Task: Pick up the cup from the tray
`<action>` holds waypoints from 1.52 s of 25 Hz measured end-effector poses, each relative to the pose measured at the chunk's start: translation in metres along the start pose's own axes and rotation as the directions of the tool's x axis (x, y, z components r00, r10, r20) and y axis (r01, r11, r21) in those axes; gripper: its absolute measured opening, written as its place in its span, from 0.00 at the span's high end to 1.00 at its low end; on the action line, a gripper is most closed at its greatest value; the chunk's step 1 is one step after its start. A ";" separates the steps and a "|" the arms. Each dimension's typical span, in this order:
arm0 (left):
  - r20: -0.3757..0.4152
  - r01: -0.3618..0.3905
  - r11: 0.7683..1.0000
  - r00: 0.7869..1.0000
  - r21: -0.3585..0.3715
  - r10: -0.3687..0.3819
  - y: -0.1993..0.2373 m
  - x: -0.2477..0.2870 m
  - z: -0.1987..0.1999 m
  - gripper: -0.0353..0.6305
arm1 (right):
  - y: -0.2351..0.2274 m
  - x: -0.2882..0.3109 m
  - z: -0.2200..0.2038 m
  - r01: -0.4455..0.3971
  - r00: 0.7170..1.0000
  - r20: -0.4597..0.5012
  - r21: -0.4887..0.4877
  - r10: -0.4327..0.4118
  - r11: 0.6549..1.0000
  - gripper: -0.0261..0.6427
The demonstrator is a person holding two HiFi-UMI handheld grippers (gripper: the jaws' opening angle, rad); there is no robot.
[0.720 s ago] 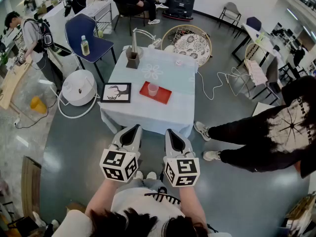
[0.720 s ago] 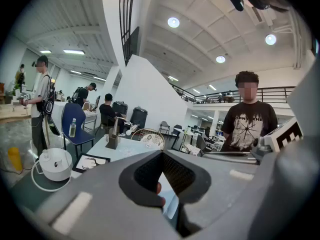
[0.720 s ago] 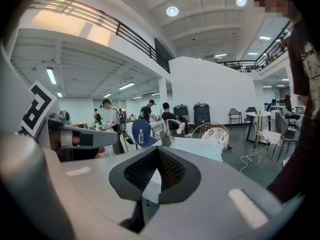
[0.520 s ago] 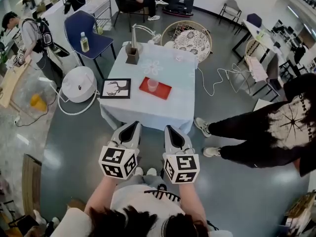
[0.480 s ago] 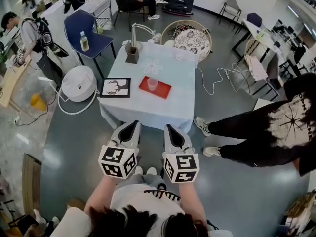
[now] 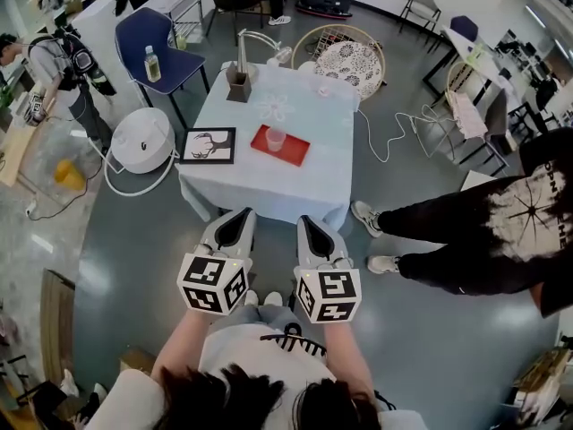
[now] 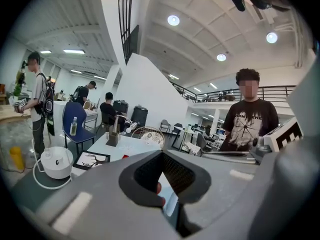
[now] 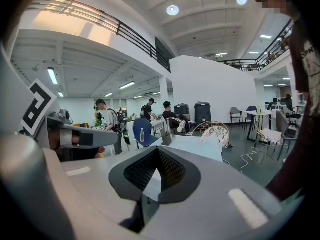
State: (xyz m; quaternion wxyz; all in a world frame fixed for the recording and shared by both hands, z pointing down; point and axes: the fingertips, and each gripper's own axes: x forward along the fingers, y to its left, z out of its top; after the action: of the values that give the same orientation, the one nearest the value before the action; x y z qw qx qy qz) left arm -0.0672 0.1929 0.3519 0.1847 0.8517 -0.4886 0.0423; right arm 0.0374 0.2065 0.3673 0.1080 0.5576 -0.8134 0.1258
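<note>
As left tongs (image 6: 235,227) and right tongs (image 6: 312,232) hover, cup (image 6: 276,139) sits ahead.

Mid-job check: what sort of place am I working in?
Likely a large open workshop or lab hall: a bare grey floor, a black-railed mezzanine balcony overhead, and scattered white work desks around the edges.

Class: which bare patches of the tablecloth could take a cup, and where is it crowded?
Bare: right side of the table, between red tray and right edge, and the front strip before the tray. Crowded: left side, with framed picture and brown holder.
</note>
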 end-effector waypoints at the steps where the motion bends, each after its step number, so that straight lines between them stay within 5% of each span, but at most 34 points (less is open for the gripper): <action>1: 0.001 0.000 1.000 1.000 -0.002 0.000 -0.001 0.000 0.000 0.95 | -0.001 0.000 -0.001 0.001 1.000 -0.003 0.002 -0.001 1.000 0.92; 16: -0.023 -0.048 0.999 0.999 -0.013 0.048 -0.006 0.008 -0.008 0.95 | -0.012 0.002 -0.006 -0.052 0.998 -0.028 0.009 0.053 0.999 0.92; 38: -0.041 -0.109 0.994 0.993 -0.012 0.108 0.039 0.075 -0.002 0.95 | -0.034 0.085 0.000 -0.166 0.985 -0.059 -0.064 0.163 0.984 0.56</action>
State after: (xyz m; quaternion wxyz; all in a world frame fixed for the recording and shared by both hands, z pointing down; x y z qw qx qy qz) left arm -0.0607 0.1147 0.3835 0.1979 0.8216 -0.5306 0.0658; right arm 0.0390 0.1204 0.3972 0.1381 0.4808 -0.8574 0.1211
